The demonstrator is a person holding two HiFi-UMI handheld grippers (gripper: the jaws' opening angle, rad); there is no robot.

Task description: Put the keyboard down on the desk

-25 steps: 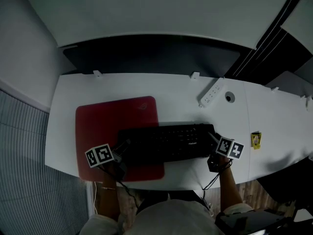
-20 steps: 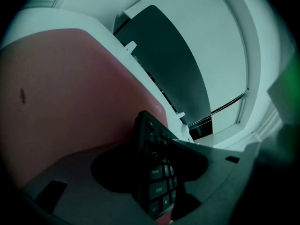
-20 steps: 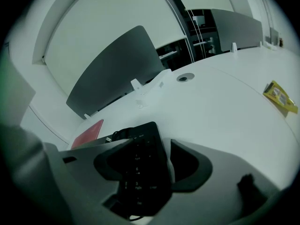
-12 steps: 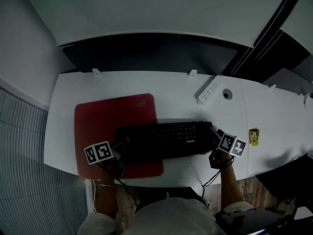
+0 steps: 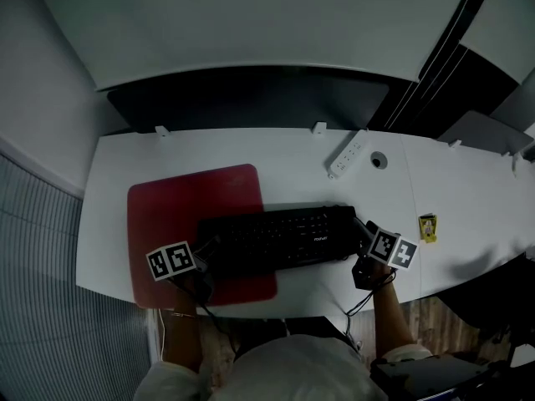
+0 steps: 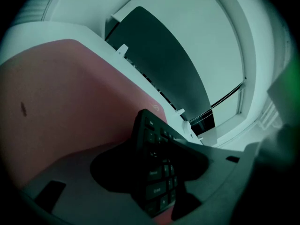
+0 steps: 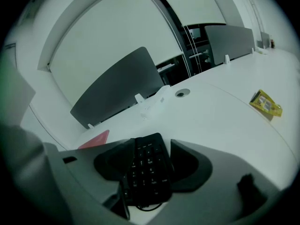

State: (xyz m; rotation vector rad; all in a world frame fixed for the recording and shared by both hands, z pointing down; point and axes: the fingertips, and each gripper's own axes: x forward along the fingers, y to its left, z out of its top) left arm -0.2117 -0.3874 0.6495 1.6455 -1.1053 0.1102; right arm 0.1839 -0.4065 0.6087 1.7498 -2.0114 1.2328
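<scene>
Presently: black keyboard point(image 5: 280, 239) sits lengthwise at the near middle of the white worktop point(image 5: 292, 170); left part over the red mat point(image 5: 180, 207), right part over bare surface; seemingly down or all but down.

Held by both ends, likely to keep it level while lowering. Left hand-held gripper point(image 5: 206, 253) is rolled on its side with the keyboard's left end between its jaws; the jaws are opening, though the pads look in contact with it; reads as the start of a release. Right hand-held gripper point(image 5: 362, 230) is clamped on the number-pad end, one jaw close against each side.

Keyboard: full-size, slim, matte black, keys with pale legends, small pale logo near the right end; a thin dark cable loops at that end. Rigid; should settle flat.
</scene>
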